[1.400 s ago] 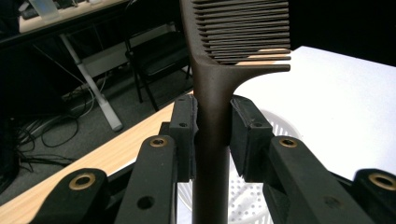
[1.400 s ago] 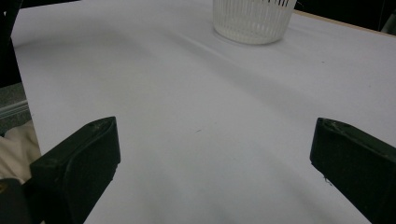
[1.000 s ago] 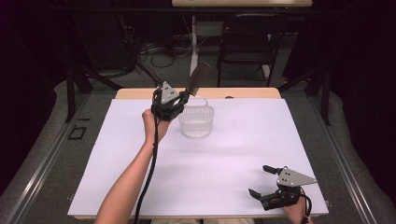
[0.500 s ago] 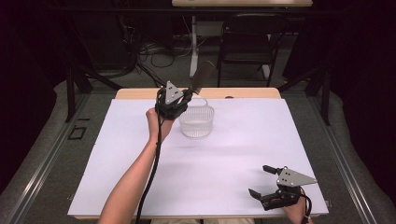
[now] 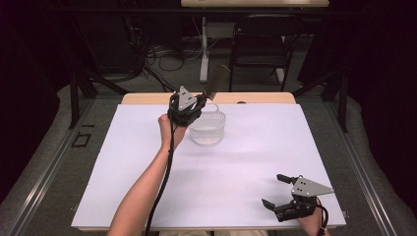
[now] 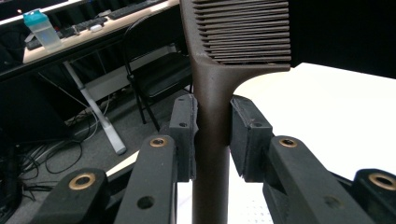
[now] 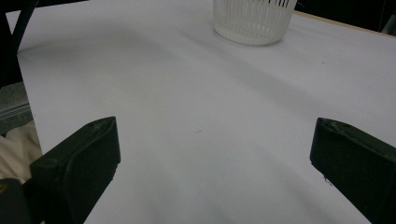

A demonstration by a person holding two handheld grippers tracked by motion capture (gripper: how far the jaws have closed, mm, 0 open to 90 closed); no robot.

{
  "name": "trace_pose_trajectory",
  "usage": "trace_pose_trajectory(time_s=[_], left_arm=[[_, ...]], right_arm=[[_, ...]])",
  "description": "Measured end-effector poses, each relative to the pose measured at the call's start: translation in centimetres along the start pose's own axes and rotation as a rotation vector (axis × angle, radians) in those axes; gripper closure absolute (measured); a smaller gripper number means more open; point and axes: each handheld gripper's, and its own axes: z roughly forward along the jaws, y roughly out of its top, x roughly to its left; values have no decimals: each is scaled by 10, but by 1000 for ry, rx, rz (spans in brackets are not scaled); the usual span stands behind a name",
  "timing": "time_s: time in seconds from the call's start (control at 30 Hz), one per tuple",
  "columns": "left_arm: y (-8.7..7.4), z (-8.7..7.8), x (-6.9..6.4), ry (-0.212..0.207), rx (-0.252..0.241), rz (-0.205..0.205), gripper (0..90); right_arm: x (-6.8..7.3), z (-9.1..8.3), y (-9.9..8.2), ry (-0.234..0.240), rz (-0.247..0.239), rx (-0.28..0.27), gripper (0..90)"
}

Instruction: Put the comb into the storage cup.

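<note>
- Comb [image 6: 212,116], dark brown, is clamped by its handle between the pads [image 6: 183,135] of the left gripper [image 6: 211,135], teeth up top in the left gripper view.
- From the high view, that left gripper [image 5: 196,104] is raised at the far side of the table, just beside the left rim of the white basket [image 5: 207,130], and the comb [image 5: 215,82] angles up and away over the table's back edge.
- Basket is a small, round, slatted tub sitting on the white table cover [image 5: 236,167]; it also peeks in at the top of the right gripper view [image 7: 254,21].
- Over to the right gripper [image 5: 276,191]: it rests low at the near right corner of the table, well apart from basket and comb.
- Its jaws stand wide, nothing between them, just bare white cover in the right gripper view [image 7: 215,135].
- Behind the table, a black folding chair [image 5: 258,49] and a tangle of cables [image 5: 152,54] on the floor.
</note>
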Motion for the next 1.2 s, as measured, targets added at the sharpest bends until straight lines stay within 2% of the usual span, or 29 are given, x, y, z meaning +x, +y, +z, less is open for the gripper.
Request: trace_pose_trajectory(time_s=[0.83, 1.2], left_arm=[[-5, 15, -5, -26, -4, -9, 721], [-8, 18, -4, -34, -8, -37, 721]], right_arm=[[0, 0, 0, 2, 0, 1, 13], [0, 0, 0, 1, -3, 2, 13]])
